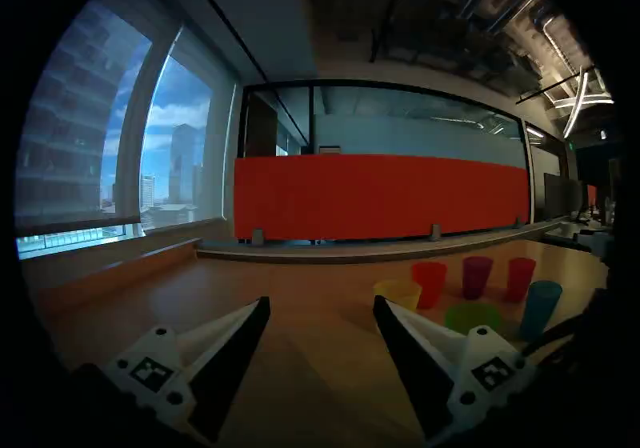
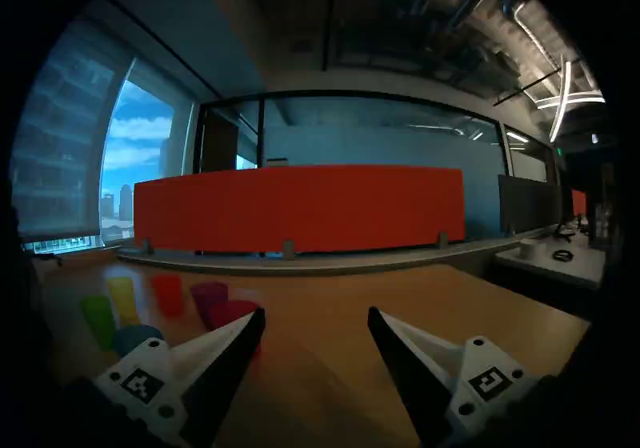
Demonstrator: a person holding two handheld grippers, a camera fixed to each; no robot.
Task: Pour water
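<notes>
Several coloured plastic cups stand on the wooden table. In the left gripper view they cluster right of centre: yellow cup (image 1: 398, 292), red cup (image 1: 430, 280), purple cup (image 1: 477, 274), another red cup (image 1: 520, 276), blue cup (image 1: 542, 304), green cup (image 1: 472, 316). My left gripper (image 1: 320, 304) is open and holds nothing, left of the cups. In the right gripper view the cups sit at the left: green cup (image 2: 98, 318), yellow cup (image 2: 124, 298), red cup (image 2: 168, 292), purple cup (image 2: 208, 296), blue cup (image 2: 136, 338). My right gripper (image 2: 316, 314) is open above the table, right of them. Whether any cup holds water is too dim to tell.
An orange-red partition (image 1: 376, 196) runs along the table's far edge. Large windows (image 1: 172, 168) line the left side above a wooden sill. A neighbouring desk (image 2: 552, 260) with small items stands at the right. Bare tabletop (image 2: 336, 304) stretches ahead of the right gripper.
</notes>
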